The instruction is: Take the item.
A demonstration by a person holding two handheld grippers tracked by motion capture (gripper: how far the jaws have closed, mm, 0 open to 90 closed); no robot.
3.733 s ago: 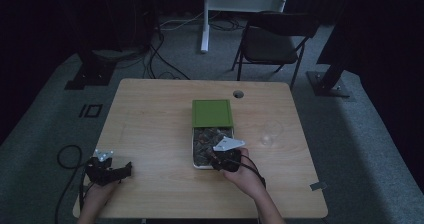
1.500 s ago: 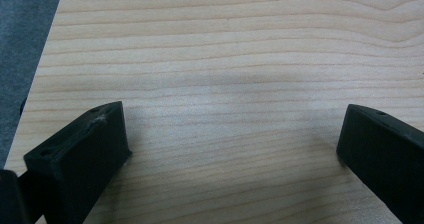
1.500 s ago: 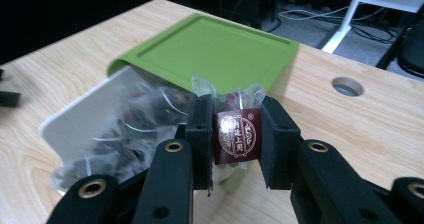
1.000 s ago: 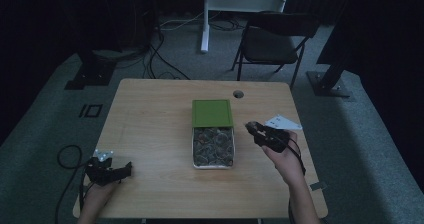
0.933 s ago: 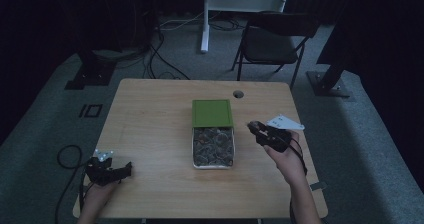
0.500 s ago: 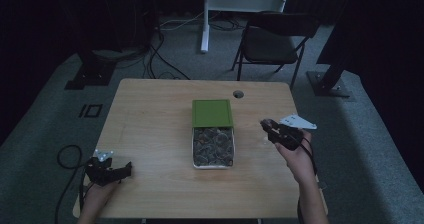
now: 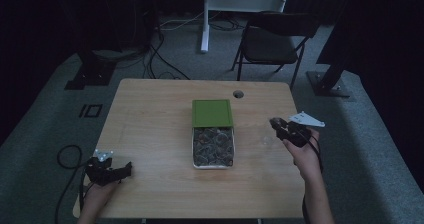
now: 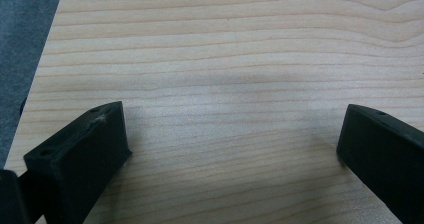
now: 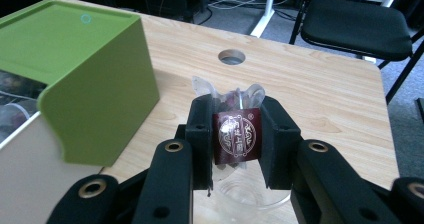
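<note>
A metal box (image 7: 196, 156) with its green lid (image 7: 212, 113) slid back sits mid-table, holding several wrapped packets (image 7: 213, 146). To its right my right gripper (image 7: 278, 125) is shut on a small clear-wrapped packet with a dark red label (image 9: 236, 134). The packet hangs just above a clear glass cup (image 9: 250, 196), faintly seen on the table (image 7: 266, 136). The green lid (image 9: 75, 74) stands to the left in the right gripper view. My left gripper (image 7: 125, 170) rests at the table's front left, open over bare wood (image 8: 225, 84), with nothing between its jaws.
A round cable hole (image 7: 238, 93) lies in the table's far edge behind the box. A black folding chair (image 7: 272, 39) and a white desk leg (image 7: 205, 19) stand beyond the table. Cables trail on the floor at left (image 7: 65, 154).
My right gripper has risen from the box with a packet and moved right, to above the clear cup. The left gripper has stayed put.
</note>
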